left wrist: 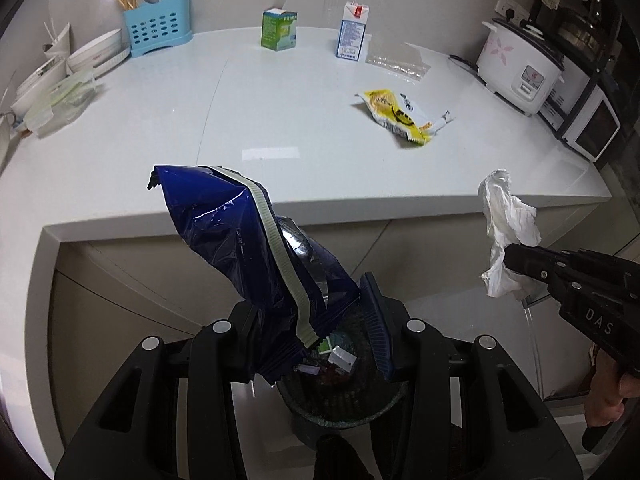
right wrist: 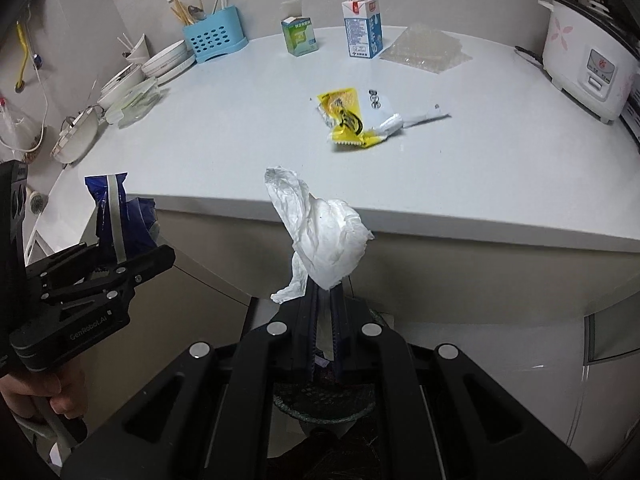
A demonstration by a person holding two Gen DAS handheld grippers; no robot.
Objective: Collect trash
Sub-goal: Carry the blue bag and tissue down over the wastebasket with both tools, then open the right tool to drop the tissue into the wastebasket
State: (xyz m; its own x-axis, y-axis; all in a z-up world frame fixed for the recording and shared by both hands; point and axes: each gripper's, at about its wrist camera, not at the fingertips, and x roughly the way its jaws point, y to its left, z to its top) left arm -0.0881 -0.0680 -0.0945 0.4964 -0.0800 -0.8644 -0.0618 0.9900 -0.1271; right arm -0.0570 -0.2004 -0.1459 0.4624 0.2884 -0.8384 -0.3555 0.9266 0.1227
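My left gripper point(left wrist: 316, 320) has its jaws apart, with a dark blue foil snack bag point(left wrist: 248, 236) standing between them over a dark trash bin point(left wrist: 340, 408) below the counter edge. Whether the fingers grip the bag is unclear. The bag also shows in the right wrist view point(right wrist: 116, 216). My right gripper point(right wrist: 324, 292) is shut on a crumpled white tissue point(right wrist: 324, 236), held in front of the counter above the bin point(right wrist: 324, 404). The tissue also shows in the left wrist view point(left wrist: 508, 232). A yellow and white wrapper point(left wrist: 400, 114) lies on the white counter point(left wrist: 260, 120).
At the back stand a blue utensil holder point(left wrist: 156, 30), a green box point(left wrist: 279, 29), a milk carton point(left wrist: 352, 32) and a clear plastic bag point(left wrist: 396, 62). Bowls point(left wrist: 96, 54) sit left, a rice cooker point(left wrist: 520, 68) right.
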